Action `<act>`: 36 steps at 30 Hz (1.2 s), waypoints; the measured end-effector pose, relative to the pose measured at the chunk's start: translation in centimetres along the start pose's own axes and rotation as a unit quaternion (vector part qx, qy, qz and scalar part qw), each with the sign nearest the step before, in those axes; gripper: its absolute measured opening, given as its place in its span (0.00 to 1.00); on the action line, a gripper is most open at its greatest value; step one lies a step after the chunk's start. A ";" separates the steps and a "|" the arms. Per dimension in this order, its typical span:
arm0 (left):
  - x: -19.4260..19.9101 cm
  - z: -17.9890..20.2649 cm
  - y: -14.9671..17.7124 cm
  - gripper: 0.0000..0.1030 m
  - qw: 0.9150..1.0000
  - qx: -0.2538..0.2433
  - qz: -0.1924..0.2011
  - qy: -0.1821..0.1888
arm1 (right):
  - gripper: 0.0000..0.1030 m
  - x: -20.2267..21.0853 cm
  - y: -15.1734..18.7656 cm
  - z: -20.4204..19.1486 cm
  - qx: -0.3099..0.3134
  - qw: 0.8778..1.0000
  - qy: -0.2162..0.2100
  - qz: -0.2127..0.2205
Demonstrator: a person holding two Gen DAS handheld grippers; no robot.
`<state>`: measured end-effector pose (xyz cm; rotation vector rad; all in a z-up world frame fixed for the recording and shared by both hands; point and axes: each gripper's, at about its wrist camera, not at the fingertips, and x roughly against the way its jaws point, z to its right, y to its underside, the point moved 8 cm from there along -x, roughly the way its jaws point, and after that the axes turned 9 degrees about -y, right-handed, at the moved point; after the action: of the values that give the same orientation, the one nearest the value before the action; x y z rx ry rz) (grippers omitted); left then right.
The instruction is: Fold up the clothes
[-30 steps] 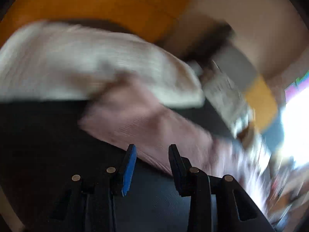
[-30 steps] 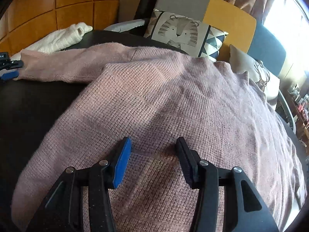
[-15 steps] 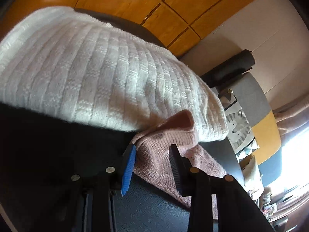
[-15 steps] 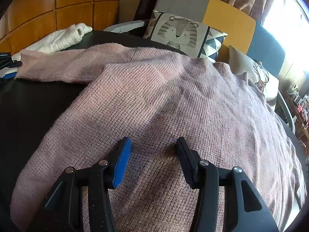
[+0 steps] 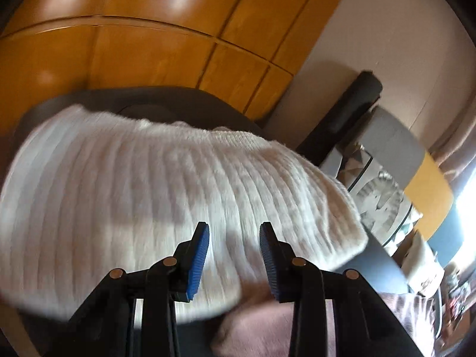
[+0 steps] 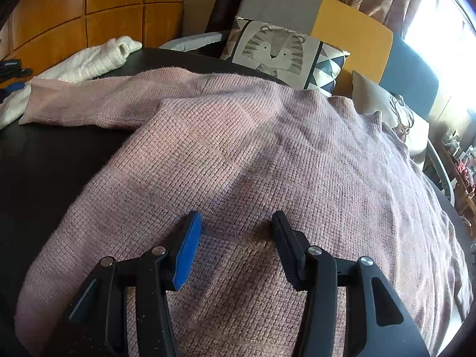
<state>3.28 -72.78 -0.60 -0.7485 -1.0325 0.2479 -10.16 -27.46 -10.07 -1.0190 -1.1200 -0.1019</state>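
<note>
Over pink sweater, right hand-held gripper half-open, empty

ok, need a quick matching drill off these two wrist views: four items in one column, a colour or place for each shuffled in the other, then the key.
Items
1. pink sweater
2. white knit sweater
3. tiger cushion
4. table

Descriptions
A. propped on the seat behind the table
B. dark surface under the clothes
C. spread flat below the right gripper, one sleeve stretched out to the side
D. ribbed, lying at the end of the pink sleeve

Pairs: 1-C, 2-D, 3-A, 4-B
</note>
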 end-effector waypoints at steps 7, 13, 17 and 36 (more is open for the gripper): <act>-4.5 -0.3 -1.1 0.29 0.996 -0.075 -0.009 -0.052 | 0.52 -0.1 -0.1 -0.1 -0.001 1.000 0.002 -0.001; -6.0 -0.9 -2.8 0.29 0.986 -0.098 0.007 -0.131 | 0.52 -0.2 -0.1 0.0 -0.003 1.000 0.002 -0.001; -5.4 -2.1 -3.5 0.29 0.982 -0.095 0.015 -0.161 | 0.52 -0.2 -0.1 0.0 -0.007 1.000 -0.002 0.000; -0.6 4.0 6.8 0.35 0.983 -0.140 -0.095 0.076 | 0.52 -0.2 -0.1 0.2 -0.009 1.000 -0.002 0.001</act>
<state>0.64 -66.30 -4.34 -0.9012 -0.9956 -0.1218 -10.51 -27.46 -10.15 -1.0369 -1.1225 -0.1088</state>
